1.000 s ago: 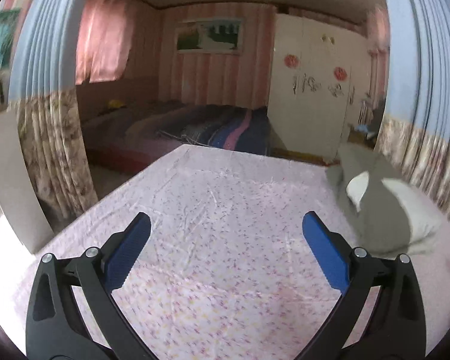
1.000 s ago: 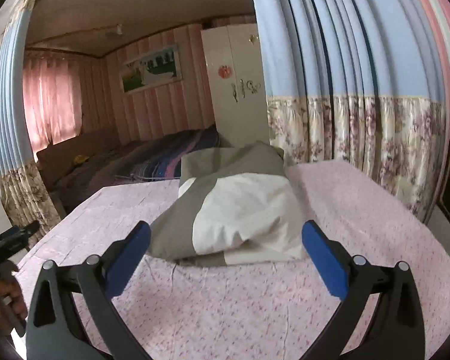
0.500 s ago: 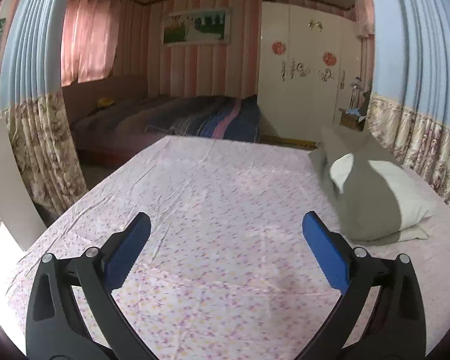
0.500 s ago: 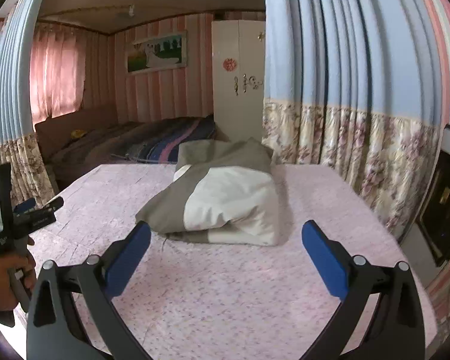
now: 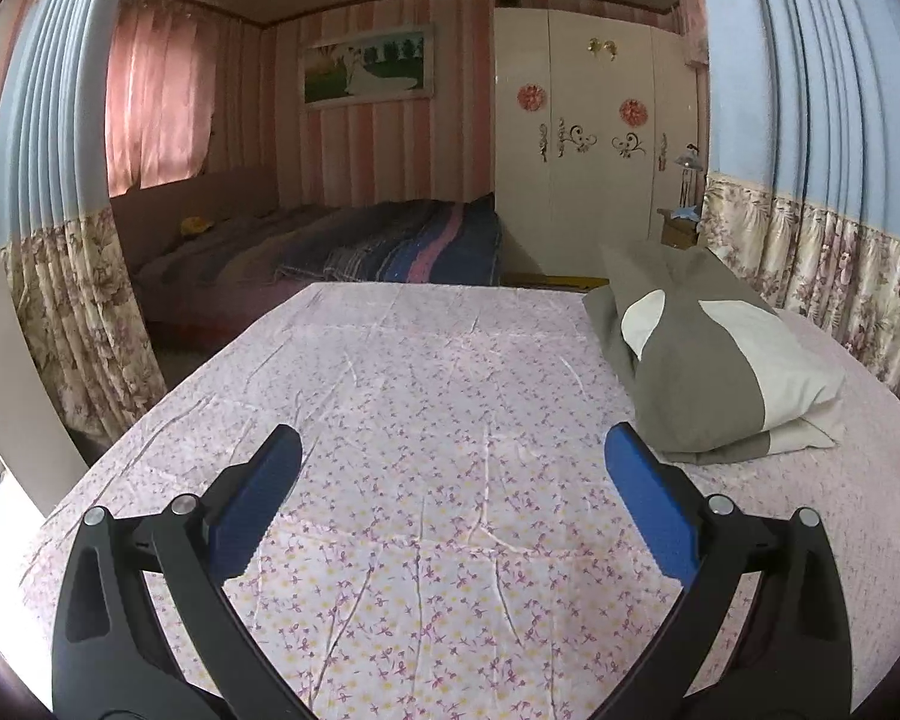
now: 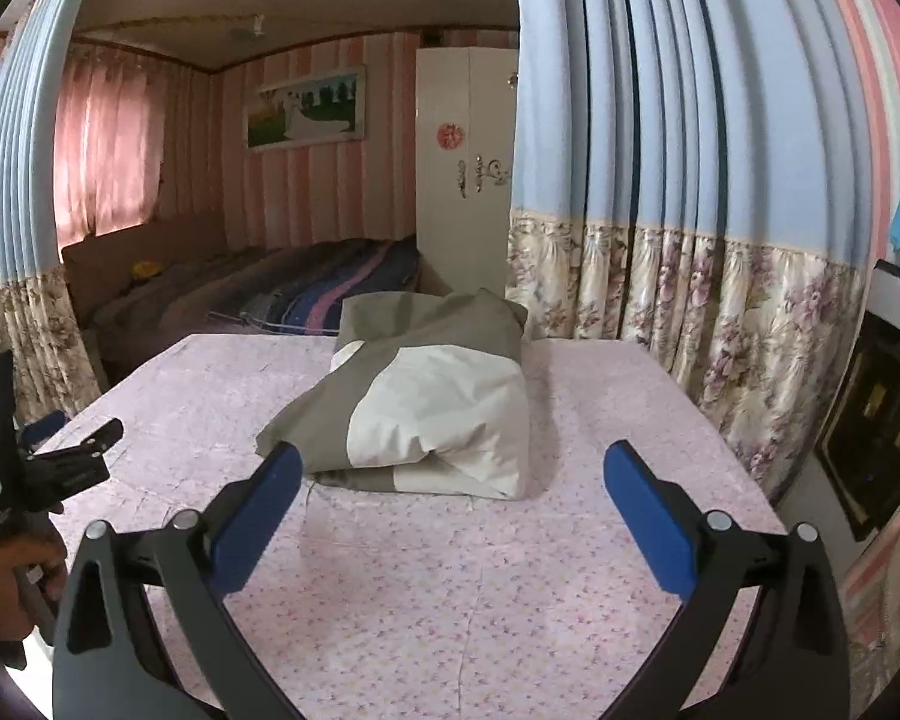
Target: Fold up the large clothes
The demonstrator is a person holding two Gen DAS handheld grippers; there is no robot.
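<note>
A folded bundle of grey and cream cloth lies on the pink flowered sheet, ahead of my right gripper and slightly left of its centre. My right gripper is open and empty, held above the sheet short of the bundle. In the left wrist view the same bundle lies to the right. My left gripper is open and empty over bare sheet. The left gripper also shows in the right wrist view, held in a hand at the far left.
Blue and floral curtains hang close along the right side and another hangs at the left. A second bed with a striped blanket and a white wardrobe stand beyond the far edge. A dark cabinet is at right.
Both grippers have tilted and drawn back a little, so more of the sheet shows. The bundle sits farther from the right gripper. Both stay open.
</note>
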